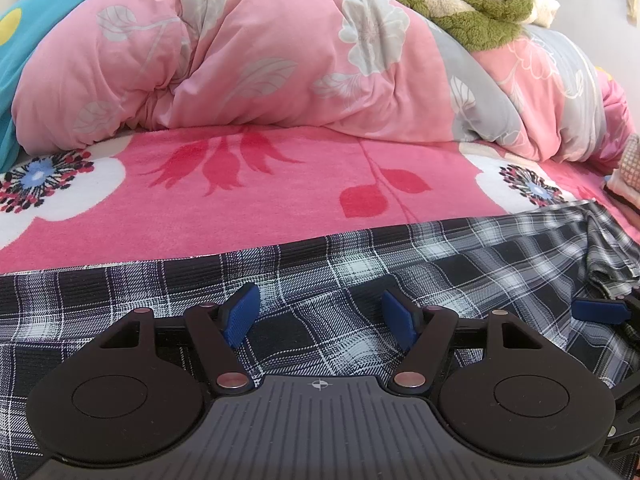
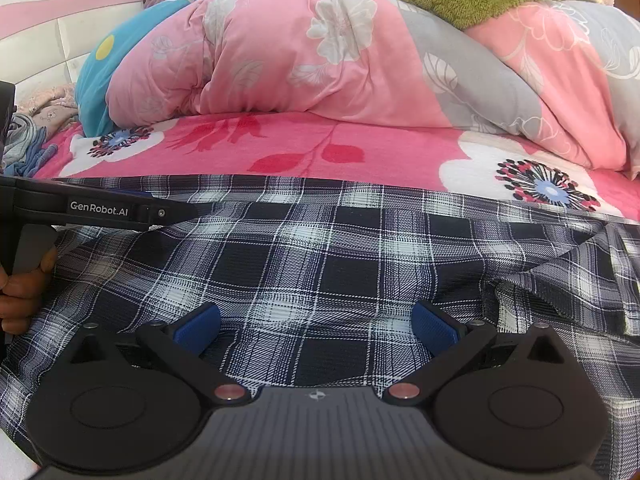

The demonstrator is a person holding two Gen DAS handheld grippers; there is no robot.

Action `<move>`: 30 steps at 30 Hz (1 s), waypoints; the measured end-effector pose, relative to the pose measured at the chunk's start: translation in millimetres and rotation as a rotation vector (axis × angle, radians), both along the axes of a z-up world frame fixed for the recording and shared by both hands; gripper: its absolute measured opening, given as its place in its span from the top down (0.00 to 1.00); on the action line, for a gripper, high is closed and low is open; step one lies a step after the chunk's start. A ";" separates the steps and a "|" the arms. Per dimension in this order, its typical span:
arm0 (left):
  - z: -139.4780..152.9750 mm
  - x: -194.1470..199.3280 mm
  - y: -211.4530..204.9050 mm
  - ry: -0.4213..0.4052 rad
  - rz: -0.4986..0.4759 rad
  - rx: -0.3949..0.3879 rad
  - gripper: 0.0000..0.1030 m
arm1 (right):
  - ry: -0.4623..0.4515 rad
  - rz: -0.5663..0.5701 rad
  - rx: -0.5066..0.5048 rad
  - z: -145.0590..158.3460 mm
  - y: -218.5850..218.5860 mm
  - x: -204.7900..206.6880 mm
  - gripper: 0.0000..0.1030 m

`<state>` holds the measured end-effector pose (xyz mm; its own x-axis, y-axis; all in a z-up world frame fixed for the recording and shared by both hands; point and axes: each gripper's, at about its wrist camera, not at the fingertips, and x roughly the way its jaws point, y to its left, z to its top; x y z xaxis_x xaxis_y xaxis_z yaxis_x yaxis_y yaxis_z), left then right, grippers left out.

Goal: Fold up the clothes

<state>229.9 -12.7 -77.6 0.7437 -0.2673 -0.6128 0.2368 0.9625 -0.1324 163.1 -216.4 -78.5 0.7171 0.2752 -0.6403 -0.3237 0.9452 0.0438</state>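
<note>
Shirt (image 2: 320,248): lying flat on bed (image 1: 280,208), ready for folding.
L gripper (image 1: 320,320): gaping wide, hovering low, gripping nothing.
R gripper (image 2: 318,326): likewise, both lining up w/ shirt.

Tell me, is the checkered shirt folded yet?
Not yet. Done so far: the checkered shirt lies spread on the pink blanket. Nothing is in hand: the left tongs and the right tongs are both open above it, gripping no cloth. All the folding still looks left to do.
</note>
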 end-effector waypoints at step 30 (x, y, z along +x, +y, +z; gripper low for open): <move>0.4 -0.5 -1.3 -0.005 -0.001 0.001 0.32 | -0.002 -0.006 0.000 0.2 0.3 -0.3 0.00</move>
